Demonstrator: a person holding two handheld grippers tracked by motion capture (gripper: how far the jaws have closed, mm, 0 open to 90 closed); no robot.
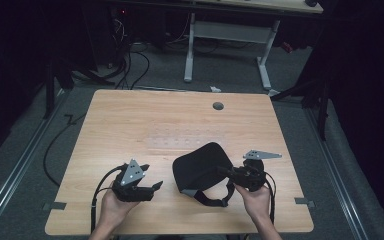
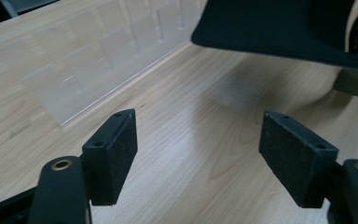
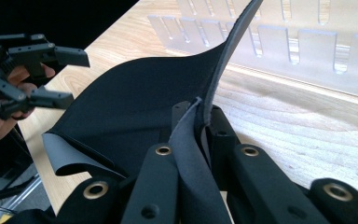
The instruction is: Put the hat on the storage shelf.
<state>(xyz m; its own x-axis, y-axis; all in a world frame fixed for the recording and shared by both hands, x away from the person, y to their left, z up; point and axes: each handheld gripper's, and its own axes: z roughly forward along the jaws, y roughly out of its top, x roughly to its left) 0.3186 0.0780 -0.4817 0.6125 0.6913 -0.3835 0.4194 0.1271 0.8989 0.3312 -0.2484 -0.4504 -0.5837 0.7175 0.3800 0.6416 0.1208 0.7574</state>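
Right gripper pinches the floppy black fabric piece; it could slip out. Left gripper waits, jaws apart, empty.

A: What surrounds the worktop?
B: Grey carpet floor, dim, with the room's edges nearly black.
A: Other furniture?
B: A second desk stands behind, on white legs, with its wooden top along the upper edge.
A: Anything on the floor?
B: Black cables are tangled at upper left, and metal rails run along both sides.
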